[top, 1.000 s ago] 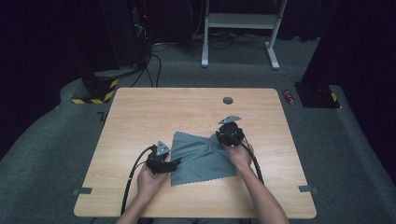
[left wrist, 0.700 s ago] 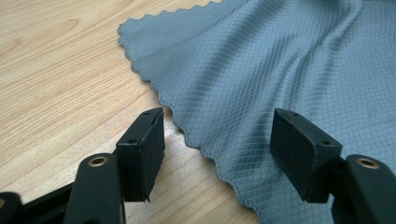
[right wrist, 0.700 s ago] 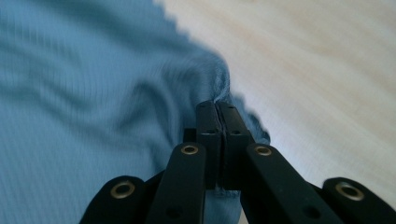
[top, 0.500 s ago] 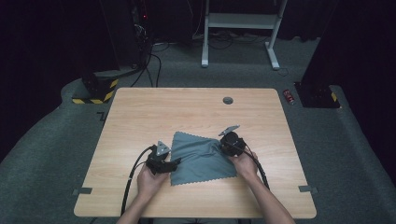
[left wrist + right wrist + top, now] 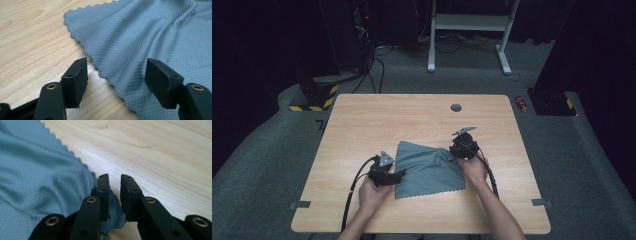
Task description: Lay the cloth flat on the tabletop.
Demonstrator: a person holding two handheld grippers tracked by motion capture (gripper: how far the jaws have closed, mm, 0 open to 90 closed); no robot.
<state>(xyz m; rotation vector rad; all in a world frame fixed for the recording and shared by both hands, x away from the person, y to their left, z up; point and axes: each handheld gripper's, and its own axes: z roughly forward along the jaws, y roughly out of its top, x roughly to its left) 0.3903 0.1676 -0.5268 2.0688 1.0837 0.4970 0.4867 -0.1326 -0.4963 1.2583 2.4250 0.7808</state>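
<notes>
A grey-blue cloth (image 5: 427, 167) with a scalloped edge lies spread on the wooden table (image 5: 412, 120). My left gripper (image 5: 400, 173) rests at its left near edge. In the left gripper view this gripper (image 5: 117, 80) stands open, its jaws wide astride the hem of the cloth (image 5: 150, 37) and touching nothing. My right gripper (image 5: 456, 149) is low at the cloth's far right corner. In the right gripper view its jaws (image 5: 115, 180) have just been closing to a narrow gap. The corner of the cloth (image 5: 32, 182) lies rumpled beneath and between them, and wood shows through the gap.
A round cable hole (image 5: 456, 107) sits in the table near its far edge. Bare wood surrounds the cloth on all sides. On the floor beyond are a red can (image 5: 522, 103), a yellow-and-black striped base (image 5: 312, 102) and white desk legs (image 5: 504, 60).
My right gripper has shifted slightly toward the person at the cloth's right corner. The left gripper and most of the cloth have stayed put.
</notes>
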